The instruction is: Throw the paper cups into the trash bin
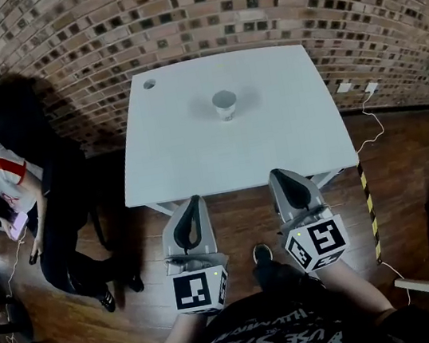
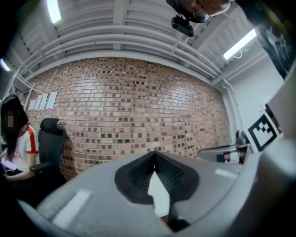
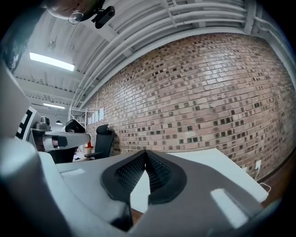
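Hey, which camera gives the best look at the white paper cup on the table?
The head view: the small white paper cup stands upright, alone on the white rectangular table, seen whole from above. The left and right gripper views show tabletop and red brick wall, but no cup.

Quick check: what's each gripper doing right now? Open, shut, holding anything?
Left gripper: closed, jaw tips together, holding nothing.
Right gripper: closed, jaw tips together, holding nothing.
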`<state>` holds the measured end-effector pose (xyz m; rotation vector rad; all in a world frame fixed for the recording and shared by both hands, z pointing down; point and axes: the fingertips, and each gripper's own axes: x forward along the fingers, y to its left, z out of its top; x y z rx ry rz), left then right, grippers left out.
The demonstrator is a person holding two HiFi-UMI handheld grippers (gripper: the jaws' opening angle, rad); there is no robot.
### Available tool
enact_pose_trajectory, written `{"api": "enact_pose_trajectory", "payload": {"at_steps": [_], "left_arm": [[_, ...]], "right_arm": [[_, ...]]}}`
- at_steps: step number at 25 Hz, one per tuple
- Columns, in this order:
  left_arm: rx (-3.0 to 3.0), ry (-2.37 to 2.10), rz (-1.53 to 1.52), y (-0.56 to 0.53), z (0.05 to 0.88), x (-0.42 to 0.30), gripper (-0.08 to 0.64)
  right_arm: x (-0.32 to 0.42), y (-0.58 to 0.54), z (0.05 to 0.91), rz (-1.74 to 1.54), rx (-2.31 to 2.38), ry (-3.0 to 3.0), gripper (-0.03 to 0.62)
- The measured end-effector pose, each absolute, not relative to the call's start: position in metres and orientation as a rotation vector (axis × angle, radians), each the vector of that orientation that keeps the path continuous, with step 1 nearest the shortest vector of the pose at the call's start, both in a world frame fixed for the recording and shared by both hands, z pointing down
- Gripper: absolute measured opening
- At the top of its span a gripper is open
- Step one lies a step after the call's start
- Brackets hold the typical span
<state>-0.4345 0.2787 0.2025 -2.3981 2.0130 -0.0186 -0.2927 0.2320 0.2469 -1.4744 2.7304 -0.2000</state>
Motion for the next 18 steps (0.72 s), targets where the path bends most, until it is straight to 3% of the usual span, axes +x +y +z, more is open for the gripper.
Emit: {"api": "enact_pose_trajectory", "payload": {"at_steps": [18], "left_arm": [[-2.344, 2.023, -0.104, 0.191, 0.2, -0.408, 0.005]], "right_arm": [[-0.272, 0.143, 0.244, -0.229, -1.345, 2.691, 0.008]]}}
